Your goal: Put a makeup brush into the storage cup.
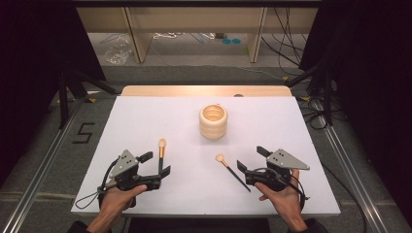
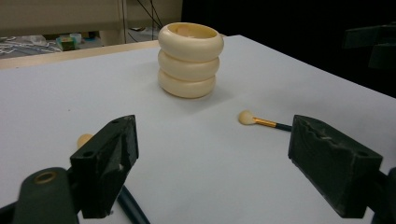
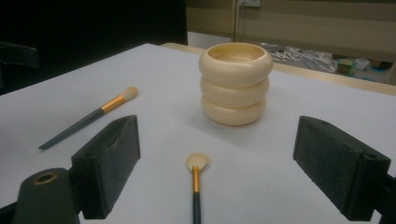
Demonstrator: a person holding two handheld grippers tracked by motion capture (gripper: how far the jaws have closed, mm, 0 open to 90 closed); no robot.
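A cream cup [image 1: 213,121] made of three stacked rings stands upright mid-table. Two dark-handled brushes with gold ferrules lie flat in front of it. The left brush [image 1: 161,155] runs between the jaws of my left gripper [image 1: 156,164], which is open; in the left gripper view its tip [image 2: 84,139] peeks out behind the left jaw. The right brush [image 1: 232,170] points its handle [image 3: 196,196] between the jaws of my right gripper [image 3: 217,140], open too, with the pads well apart from it. The cup [image 2: 190,60] and the right brush [image 2: 264,122] lie beyond my left gripper [image 2: 212,140].
The white table top [image 1: 145,116] ends in a wooden strip [image 1: 204,91] at the far side. Black stands and cables flank the table on the floor. A hand holds each gripper at the near edge.
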